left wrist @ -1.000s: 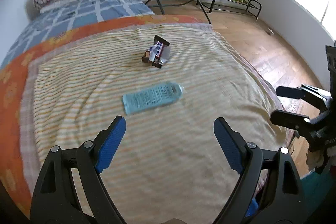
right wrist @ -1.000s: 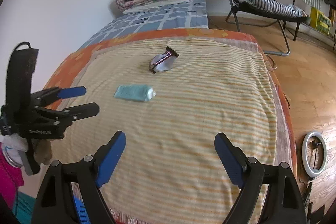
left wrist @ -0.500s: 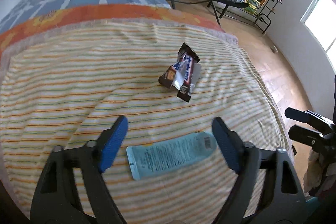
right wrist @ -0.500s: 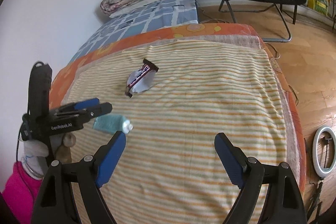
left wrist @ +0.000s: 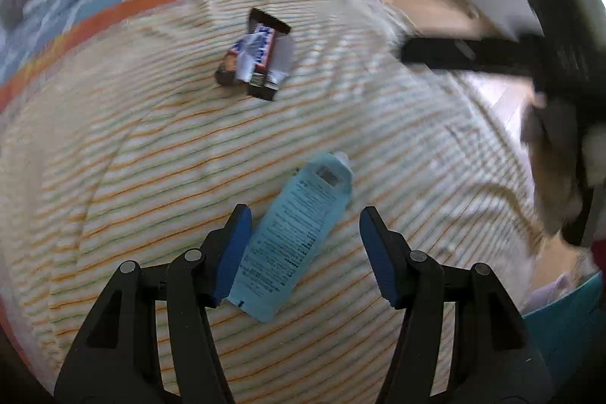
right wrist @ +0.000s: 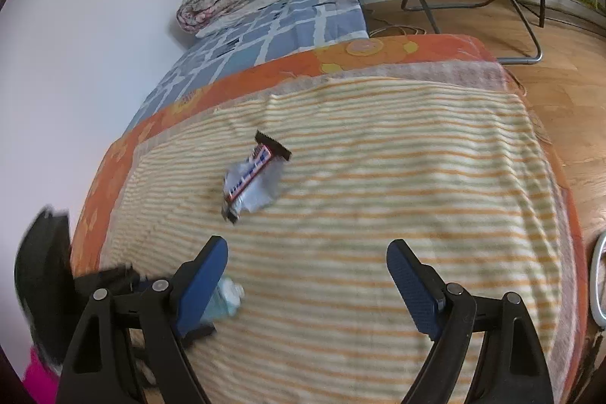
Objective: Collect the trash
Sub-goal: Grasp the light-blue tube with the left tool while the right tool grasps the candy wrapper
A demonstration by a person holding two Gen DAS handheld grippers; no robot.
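Down over the striped blanket (left wrist: 151, 177), the left gripper (left wrist: 303, 241) is closing around a flat blue tube (left wrist: 295, 233), pads not yet pressing it. Right gripper (right wrist: 306, 275) hangs wide open, empty, short of a crinkled candy wrapper (right wrist: 253, 180). Its left finger hides most of the tube; the left view is blurred

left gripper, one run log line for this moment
left gripper: closing around tube, pads not pressing | right gripper: open, empty | wrapper: on blanket
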